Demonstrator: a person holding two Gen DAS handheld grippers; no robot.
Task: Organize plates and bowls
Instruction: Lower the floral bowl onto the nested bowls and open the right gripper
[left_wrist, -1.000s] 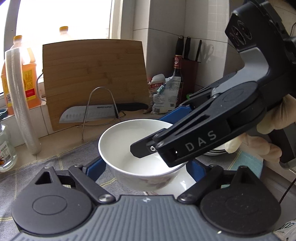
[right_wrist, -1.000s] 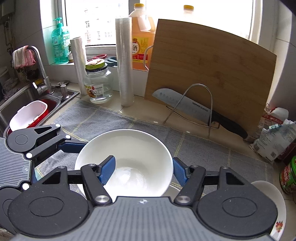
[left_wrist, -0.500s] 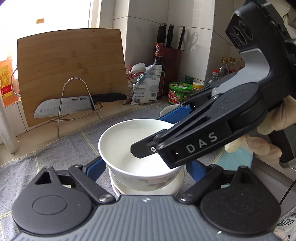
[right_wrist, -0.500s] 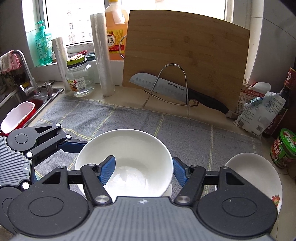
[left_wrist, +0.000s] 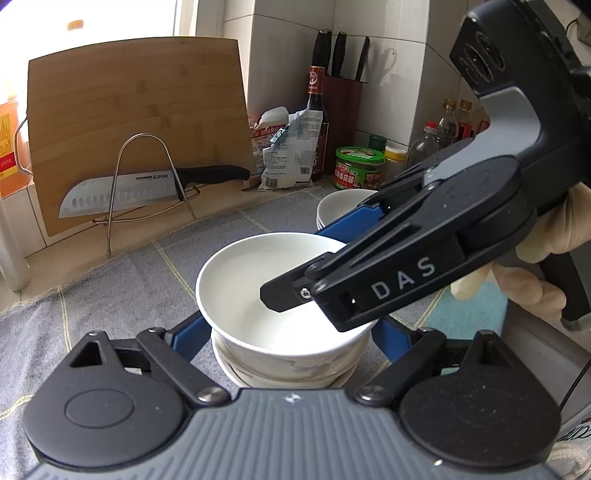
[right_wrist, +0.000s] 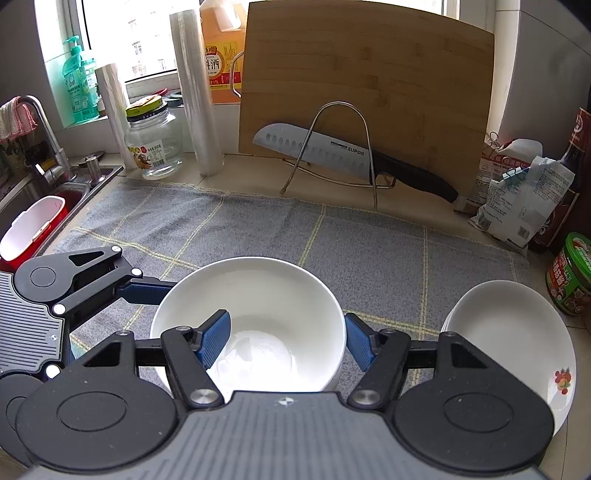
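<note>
Right wrist: right gripper (right_wrist: 286, 338) jaws clamp white bowl (right_wrist: 255, 295) wall; left gripper (left_wrist: 286, 334) jaws wide, apparently flanking bowl untouched.

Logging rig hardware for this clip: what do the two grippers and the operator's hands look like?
Both grippers are black linkage arms with round pivot discs, a ribbed grey body and blue fingers. The right gripper has white "DAS" lettering. The hand wears a cream glove.

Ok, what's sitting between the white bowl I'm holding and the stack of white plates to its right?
Nothing stands there: only bare grey checked cloth between the white bowl and the stacked white plates. The right gripper's blue outer finger hangs over the gap. The right wrist view shows it.
</note>
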